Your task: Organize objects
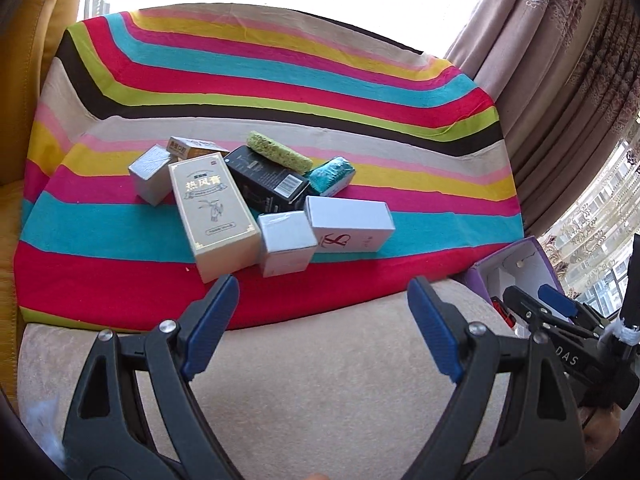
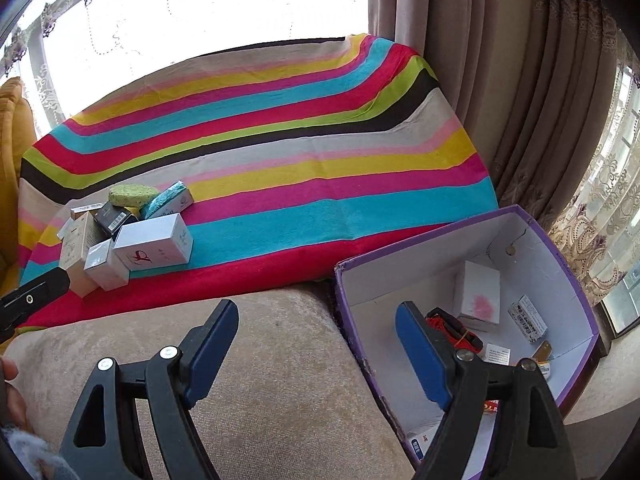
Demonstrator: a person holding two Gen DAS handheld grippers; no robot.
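Nearest, the left gripper (image 1: 322,320) stands spread with nothing between its blue pads, poised over the beige cushion (image 1: 320,380); it points toward the pile, so it is probably lined up for the next pick. The right gripper (image 2: 316,344) is likewise spread and empty, at the near rim of the purple box (image 2: 452,232), which sits at the sofa's edge as the collecting bin and already holds a white carton (image 2: 478,294) and other small items. Farther off, on the striped blanket (image 1: 120,240), the unsorted boxes (image 1: 216,216) lie heaped together, with a green sponge (image 1: 278,151) at the back.
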